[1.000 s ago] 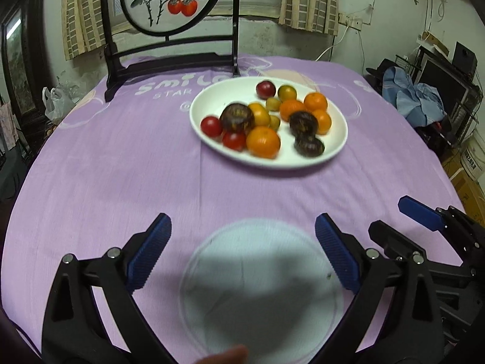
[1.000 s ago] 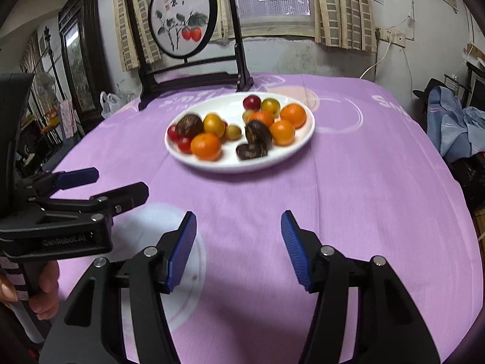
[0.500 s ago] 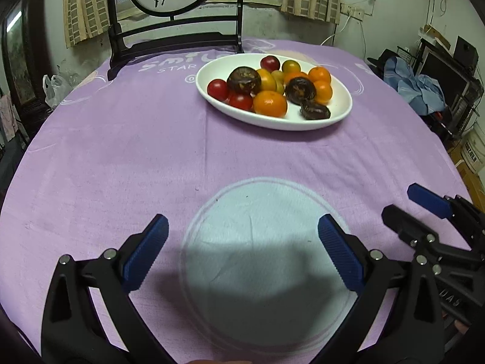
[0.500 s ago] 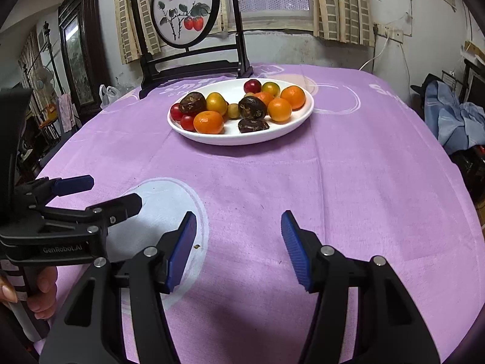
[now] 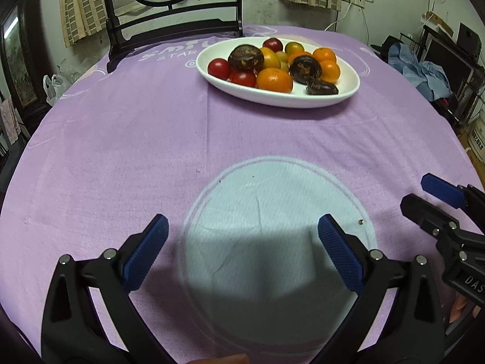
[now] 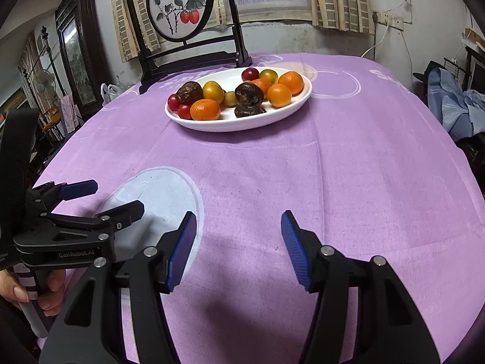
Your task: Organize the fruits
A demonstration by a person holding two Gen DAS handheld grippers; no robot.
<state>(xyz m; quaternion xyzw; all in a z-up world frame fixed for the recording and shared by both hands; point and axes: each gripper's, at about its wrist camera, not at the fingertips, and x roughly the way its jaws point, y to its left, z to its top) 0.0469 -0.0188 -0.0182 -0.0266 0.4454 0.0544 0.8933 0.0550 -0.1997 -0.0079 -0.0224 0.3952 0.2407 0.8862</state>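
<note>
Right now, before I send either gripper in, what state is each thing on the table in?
left gripper: open, empty, above the pale circle.
right gripper: open, empty, over bare cloth.
white plate: upright on the cloth, loaded with fruit.
oranges: on the plate, untouched.
red tomatoes: at the plate's edge.
dark fruits: among the oranges.
tablecloth: flat, faintly creased.

Both fisheye views sit low over the near edge of the tabletop [image 5: 121, 151], angled downward and facing the far wall. Each frames the plate of fruit [image 5: 277, 98] at mid-distance. The left view shows the right gripper [image 5: 424, 200] at its right edge; the right view shows the left gripper [image 6: 109, 197] at its left edge.
</note>
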